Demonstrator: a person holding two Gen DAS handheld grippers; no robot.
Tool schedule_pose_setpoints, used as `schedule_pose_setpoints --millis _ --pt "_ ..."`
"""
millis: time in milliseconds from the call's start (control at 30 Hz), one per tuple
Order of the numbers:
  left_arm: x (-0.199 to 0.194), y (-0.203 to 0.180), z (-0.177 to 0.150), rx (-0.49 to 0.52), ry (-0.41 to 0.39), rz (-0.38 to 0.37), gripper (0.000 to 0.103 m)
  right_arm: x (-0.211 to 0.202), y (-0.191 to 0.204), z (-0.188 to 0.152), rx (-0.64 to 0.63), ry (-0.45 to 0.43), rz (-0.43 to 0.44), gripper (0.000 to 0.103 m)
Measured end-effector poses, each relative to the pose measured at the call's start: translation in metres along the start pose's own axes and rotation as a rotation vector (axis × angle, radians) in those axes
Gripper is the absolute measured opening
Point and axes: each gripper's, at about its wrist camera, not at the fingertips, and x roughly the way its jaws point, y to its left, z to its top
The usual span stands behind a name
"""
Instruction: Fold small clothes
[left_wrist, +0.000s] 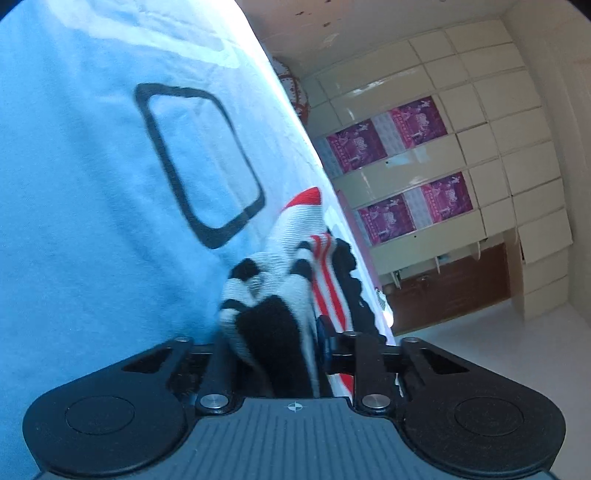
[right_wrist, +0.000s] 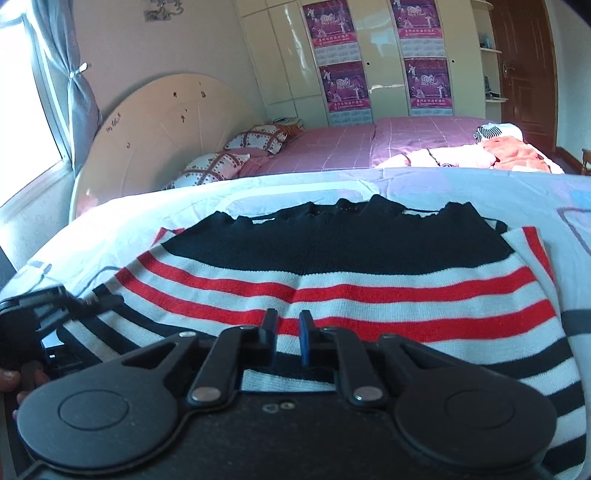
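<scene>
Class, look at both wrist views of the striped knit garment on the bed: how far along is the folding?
Done: the striped knit garment lies spread flat on the light blue sheet. In hand: the left gripper is shut on a bunched edge of it; the right gripper is shut over its near hem, though whether it pinches cloth is unclear. Left: no fold shows yet, and more clothes wait on the pink bed.

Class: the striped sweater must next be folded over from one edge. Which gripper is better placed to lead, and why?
Left. The left gripper already has bunched striped sweater fabric between its fingers at the sweater's side edge. The right gripper is nearly closed at the near hem; no clear grip shows.
</scene>
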Motion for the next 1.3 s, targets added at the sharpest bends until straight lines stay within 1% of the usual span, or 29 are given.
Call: schedule_pose_setpoints --millis 33,100,167,200,267,367,500,667,733,800,833,867,967,1067,1100,1167,1233,1300 --pt "0.001 0.003 0.001 -0.009 0.008 -0.024 0.018 0.002 0.005 0.002 -0.026 0.01 -0.024 0.009" --pt "0.006 0.0 0.001 0.018 0.01 -0.019 0.018 0.008 0.01 0.005 -0.061 0.031 -0.058 0.008" --pt "0.009 -0.002 -0.001 0.031 -0.002 -0.026 0.018 0.016 0.014 0.008 -0.077 0.048 -0.074 0.008" --pt "0.01 -0.002 -0.002 0.041 -0.007 -0.028 0.018 0.022 0.016 0.008 -0.091 0.074 -0.086 0.008" --pt "0.01 -0.004 -0.003 0.075 -0.006 -0.016 0.018 0.04 0.018 0.003 -0.104 0.154 -0.117 0.008" --pt "0.013 -0.009 0.001 0.099 0.021 0.0 0.014 0.044 0.018 0.001 -0.087 0.134 -0.127 0.008" --pt "0.01 -0.011 0.01 0.114 0.041 -0.005 0.014 0.044 0.017 0.002 -0.061 0.147 -0.136 0.008" --pt "0.008 -0.013 0.017 0.142 0.055 -0.006 0.014 0.045 0.008 0.005 -0.029 0.158 -0.106 0.008" --pt "0.004 -0.018 0.021 0.177 0.056 -0.005 0.014 0.045 0.01 0.004 -0.071 0.155 -0.107 0.008" --pt "-0.001 -0.026 0.023 0.221 0.056 -0.007 0.014 0.047 0.021 0.0 -0.2 0.149 -0.127 0.008" --pt "-0.002 -0.032 0.026 0.239 0.057 -0.012 0.014 0.048 0.023 -0.001 -0.226 0.144 -0.131 0.008" --pt "-0.003 -0.036 0.029 0.253 0.059 -0.017 0.014 0.048 0.022 -0.002 -0.223 0.139 -0.125 0.008" --pt "-0.008 -0.059 0.034 0.311 0.058 -0.035 0.014 0.046 0.013 -0.004 -0.193 0.114 -0.095 0.008" --pt "-0.016 -0.098 0.033 0.402 0.043 -0.066 0.014 0.044 0.02 -0.014 -0.28 0.067 -0.117 0.008" --pt "-0.018 -0.113 0.031 0.446 0.04 -0.071 0.014 0.043 0.022 -0.017 -0.294 0.05 -0.125 0.008" --pt "-0.021 -0.144 0.024 0.541 0.046 -0.079 0.014 0.042 0.019 -0.02 -0.272 0.026 -0.115 0.008" --pt "-0.021 -0.177 0.013 0.644 0.063 -0.08 0.014 0.04 0.009 -0.02 -0.211 0.011 -0.079 0.008" --pt "-0.017 -0.209 -0.007 0.772 0.085 -0.078 0.014 0.039 -0.003 -0.016 -0.148 0.017 -0.028 0.008"
